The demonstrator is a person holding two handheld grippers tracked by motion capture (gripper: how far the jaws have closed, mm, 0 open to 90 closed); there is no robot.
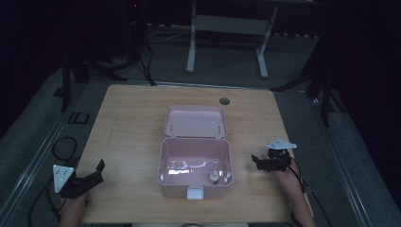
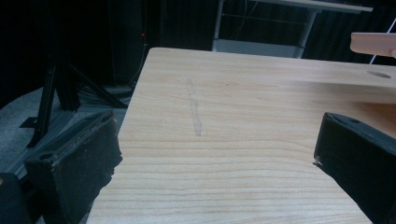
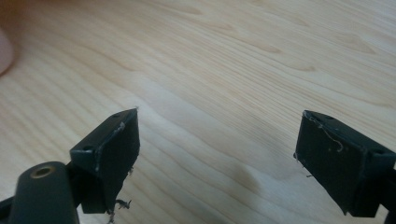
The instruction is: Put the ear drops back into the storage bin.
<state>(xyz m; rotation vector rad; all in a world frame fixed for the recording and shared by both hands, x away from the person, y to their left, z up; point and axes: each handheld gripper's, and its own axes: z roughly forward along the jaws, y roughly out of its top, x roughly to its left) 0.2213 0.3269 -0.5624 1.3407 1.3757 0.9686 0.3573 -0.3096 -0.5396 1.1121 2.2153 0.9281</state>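
A pink box (image 1: 195, 165) sits open near the middle of the wooden tabletop (image 1: 127, 123), toward the person's edge. Its lid (image 1: 195, 121) is folded back and lies flat behind it, inner side up. A pale latch (image 1: 195, 192) hangs on the front wall. Inside, by the front right corner, stands a small bottle (image 1: 214, 177) with a light cap; it is too small to tell more. No brand, label or writing can be read on the box, the lid or the bottle.

The left claw (image 1: 97, 171) is near the front left corner of the tabletop, well apart from the box, pointing toward it. In the left gripper view its jaws stand wide apart with bare wood between them, a faint pale streak (image 2: 194, 112) on the surface ahead, and an edge of the pink lid (image 2: 373, 44) at the upper right.

The right claw (image 1: 257, 161) is just right of the box, near but not touching it, pointing at its side wall. In the right gripper view its jaws are spread wide over bare wood grain, holding nothing; a blurred pink corner of the box (image 3: 4, 51) shows at the left edge.

A round hole (image 1: 224, 100) sits in the tabletop behind the lid.
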